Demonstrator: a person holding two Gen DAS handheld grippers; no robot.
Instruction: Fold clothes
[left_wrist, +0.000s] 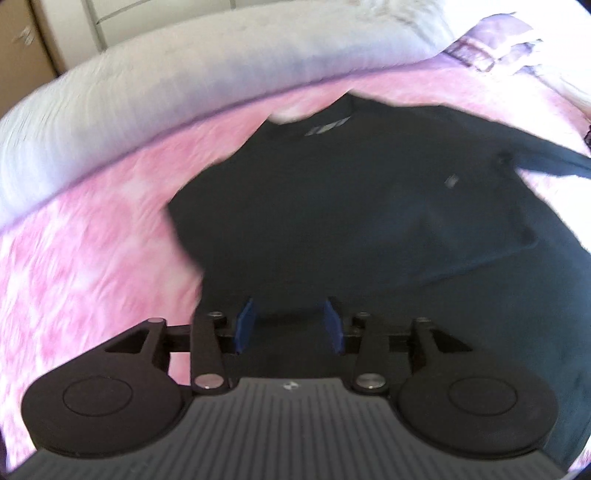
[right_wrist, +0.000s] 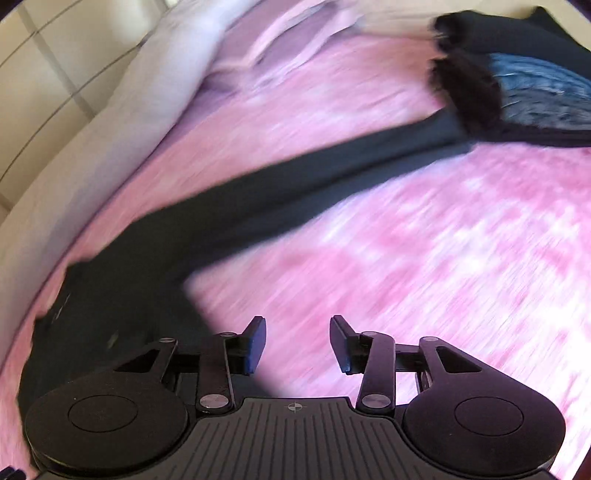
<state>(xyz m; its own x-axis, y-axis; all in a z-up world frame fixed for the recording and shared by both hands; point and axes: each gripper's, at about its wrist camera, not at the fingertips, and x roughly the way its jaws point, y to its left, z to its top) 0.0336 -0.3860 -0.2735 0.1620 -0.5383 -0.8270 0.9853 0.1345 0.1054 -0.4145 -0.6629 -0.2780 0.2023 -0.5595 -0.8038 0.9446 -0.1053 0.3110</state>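
- The dark long-sleeved top (left_wrist: 369, 192) lay spread flat on the pink bedspread (left_wrist: 92, 240), filling the centre and right of the left wrist view, collar toward the top centre of the frame.
- In the right wrist view one sleeve (right_wrist: 295, 184) ran unfolded from the lower left toward the upper right, where its end met a dark furry garment (right_wrist: 469, 92).
- Judgement: the body and that sleeve were unfolded, so the folding of this top remained to be done. No folded stack was visible in either view.
- The left tongs (left_wrist: 291, 325) stood wide apart at the bottom centre, low over the dark cloth, with nothing visibly held between the blue pads.
- The right tongs (right_wrist: 297, 343) stood equally wide apart over bare bedspread, just right of the cloth, holding nothing.
- Both views were motion-blurred. The top's hem was hidden behind the left tongs housing, and the other sleeve was hard to make out. A pale pillow (left_wrist: 184, 74) crossed the upper left.
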